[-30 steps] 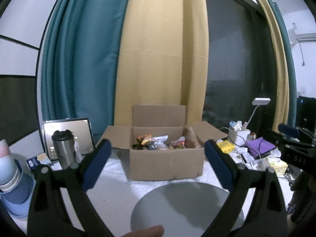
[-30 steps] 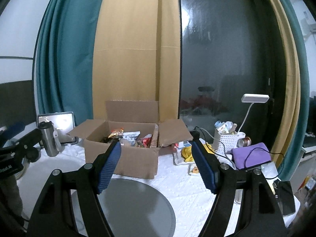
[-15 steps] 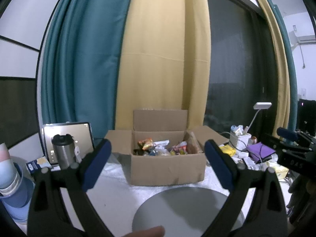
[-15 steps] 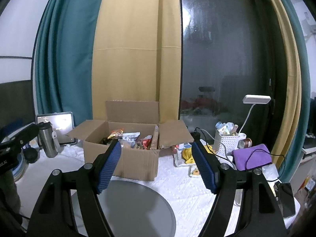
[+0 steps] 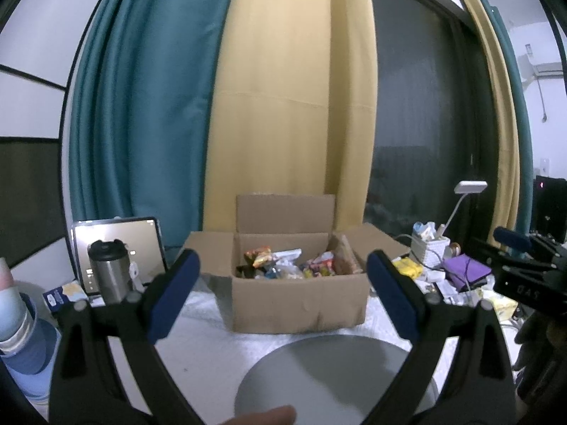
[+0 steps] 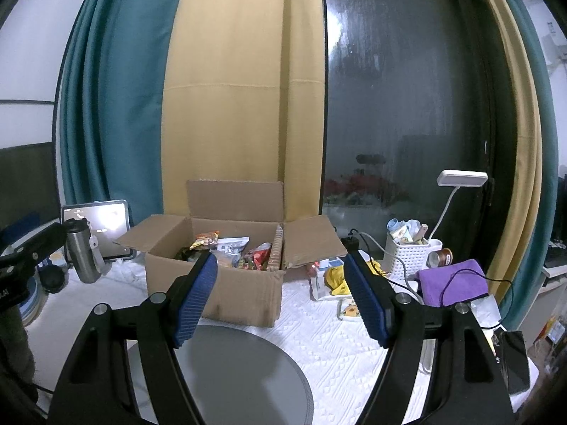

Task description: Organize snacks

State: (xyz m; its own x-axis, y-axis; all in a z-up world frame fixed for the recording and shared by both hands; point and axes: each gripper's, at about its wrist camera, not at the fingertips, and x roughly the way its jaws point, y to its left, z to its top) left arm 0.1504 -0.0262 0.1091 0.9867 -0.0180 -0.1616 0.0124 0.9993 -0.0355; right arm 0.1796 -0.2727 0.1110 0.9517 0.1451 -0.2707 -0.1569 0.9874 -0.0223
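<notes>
Brown cardboard filled the middle of both views: the open box [image 5: 297, 297] stood on the white cloth [image 6: 347, 347] with all four flaps spread, and the snacks [image 5: 287, 265] were heaped inside it, a jumble of orange, red and white wrappers lying below the rim. You had nothing out of the box; the grey round tray [image 6: 244, 375] in front of it lay bare.

Your left gripper [image 5: 283, 297] was held just short of the box, jaws spread wide with nothing between the blue pads [image 5: 173, 297], and a fingertip [image 5: 262, 418] showed at the bottom edge of that view. Your right gripper [image 6: 280, 297] hung over the near edge of the tray, likewise spread and gripping nothing, its pads apart and clear of the cardboard.

To the left of the box you had a steel tumbler [image 5: 106, 269] standing upright in front of a lit tablet [image 5: 141, 244]. To the right sat a white basket [image 6: 407, 255] stuffed with small items, a white desk lamp [image 6: 460, 180] rising behind it, a purple pouch [image 6: 453, 283] with a black cable across it, and a yellow packet [image 6: 336, 279] near the box's right flap. Teal and yellow curtains [image 6: 241, 88] hung behind, beside a dark window.
</notes>
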